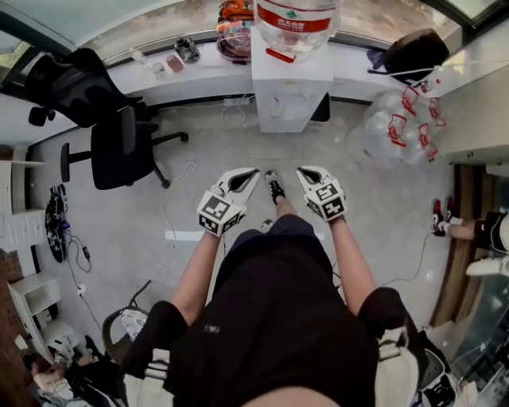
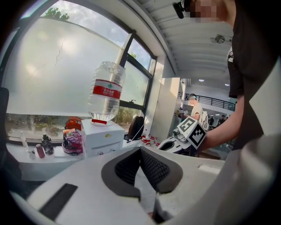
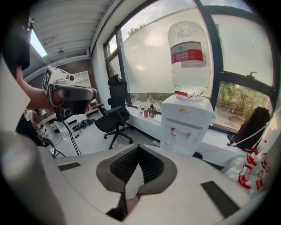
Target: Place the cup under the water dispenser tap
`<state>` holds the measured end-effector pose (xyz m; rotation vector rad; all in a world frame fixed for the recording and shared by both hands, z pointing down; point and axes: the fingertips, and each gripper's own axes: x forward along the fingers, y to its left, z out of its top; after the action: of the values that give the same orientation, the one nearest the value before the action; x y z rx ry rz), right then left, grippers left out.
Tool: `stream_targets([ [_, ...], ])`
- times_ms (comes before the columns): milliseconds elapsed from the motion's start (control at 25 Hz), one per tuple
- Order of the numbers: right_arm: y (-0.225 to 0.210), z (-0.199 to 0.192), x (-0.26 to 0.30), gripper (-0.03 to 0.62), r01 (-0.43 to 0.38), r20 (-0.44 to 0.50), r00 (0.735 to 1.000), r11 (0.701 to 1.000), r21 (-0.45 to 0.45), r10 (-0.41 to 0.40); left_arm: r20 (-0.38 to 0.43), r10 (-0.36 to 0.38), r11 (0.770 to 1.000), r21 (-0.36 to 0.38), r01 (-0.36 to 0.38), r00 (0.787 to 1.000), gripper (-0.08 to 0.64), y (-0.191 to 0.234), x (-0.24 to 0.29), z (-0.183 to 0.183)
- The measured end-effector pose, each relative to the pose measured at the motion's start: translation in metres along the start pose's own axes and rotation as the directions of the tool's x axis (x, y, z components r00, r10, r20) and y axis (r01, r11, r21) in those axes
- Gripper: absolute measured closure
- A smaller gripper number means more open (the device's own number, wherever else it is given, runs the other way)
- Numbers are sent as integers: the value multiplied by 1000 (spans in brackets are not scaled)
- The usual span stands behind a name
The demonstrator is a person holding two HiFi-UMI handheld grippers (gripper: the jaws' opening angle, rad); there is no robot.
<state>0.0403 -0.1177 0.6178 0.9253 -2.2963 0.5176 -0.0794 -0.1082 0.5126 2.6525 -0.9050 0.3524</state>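
One water dispenser [image 1: 290, 87] stands straight ahead, an upturned bottle [image 1: 296, 24] on top, its water level unclear. The table [image 1: 199, 75] runs off to its left. The left tool [image 1: 253, 172] and right tool [image 1: 303, 172] are both pinched together and empty. A small reddish cup [image 1: 174, 63], probably the task's, stands on that table, ahead and leftward, nearer the left tool; its contents are unseen.

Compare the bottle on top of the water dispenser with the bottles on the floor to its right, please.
The dispenser bottle stands neck-down and alone; the floor bottles lie heaped together. The dispenser bottle sits high on the white water dispenser; the floor bottles rest low. Both are clear plastic with red markings.
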Motion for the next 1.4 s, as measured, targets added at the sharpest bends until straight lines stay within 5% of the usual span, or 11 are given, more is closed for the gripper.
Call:
stream_targets([
  [120,10,1,-19,597,18,39,999,998,57,-20,12,9,1000,-3,-9,1000,560,-10,-18,-1],
  [560,40,-23,-61,597,70,18,997,996,-55,-69,54,60,998,-27,-59,997,560,-31,-63,-15],
  [1400,78,-49,-116,597,132,102,986,991,-22,-129,18,-28,999,41,28,999,560,-85,-71,-20],
])
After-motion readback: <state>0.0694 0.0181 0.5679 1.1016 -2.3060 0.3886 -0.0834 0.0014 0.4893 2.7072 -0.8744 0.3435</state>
